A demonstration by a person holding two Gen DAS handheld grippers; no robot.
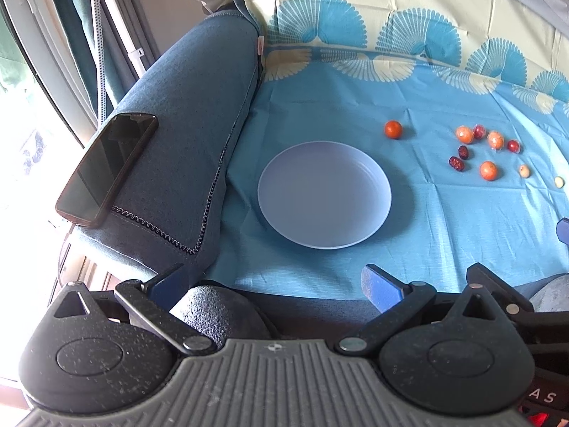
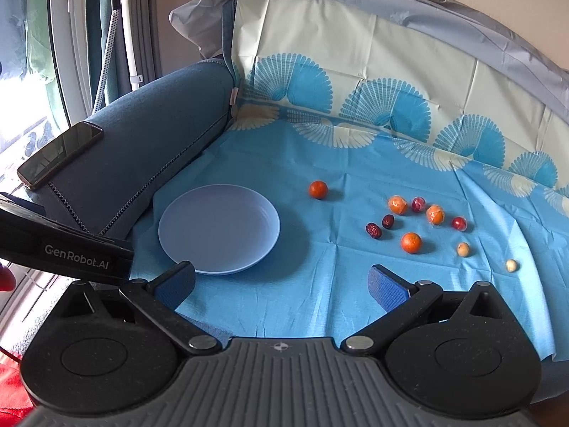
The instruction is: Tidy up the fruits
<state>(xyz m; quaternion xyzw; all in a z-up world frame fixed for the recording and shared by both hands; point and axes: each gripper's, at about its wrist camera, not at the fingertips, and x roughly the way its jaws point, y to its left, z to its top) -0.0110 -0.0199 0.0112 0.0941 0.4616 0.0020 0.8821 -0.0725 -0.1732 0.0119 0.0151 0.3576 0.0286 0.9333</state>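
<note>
An empty pale blue plate [image 1: 324, 194] [image 2: 219, 228] lies on the blue cloth. A lone small orange [image 1: 393, 129] [image 2: 318, 189] sits beyond it to the right. Further right lies a scatter of small fruits: an orange [image 2: 411, 242] [image 1: 488, 170], two wrapped oranges [image 2: 397, 204], two dark red dates [image 2: 373, 230], two wrapped red fruits [image 2: 459, 223] and two pale round ones [image 2: 463, 249]. My left gripper [image 1: 275, 281] is open and empty, near the cloth's front edge. My right gripper [image 2: 281, 281] is open and empty, in front of the plate.
A blue sofa armrest [image 1: 185, 114] [image 2: 142, 135] rises left of the plate, with a black phone [image 1: 106, 167] [image 2: 59, 154] lying on it. The cloth climbs the sofa back [image 2: 355, 57]. The left gripper's body [image 2: 64, 249] shows at the right wrist view's left edge.
</note>
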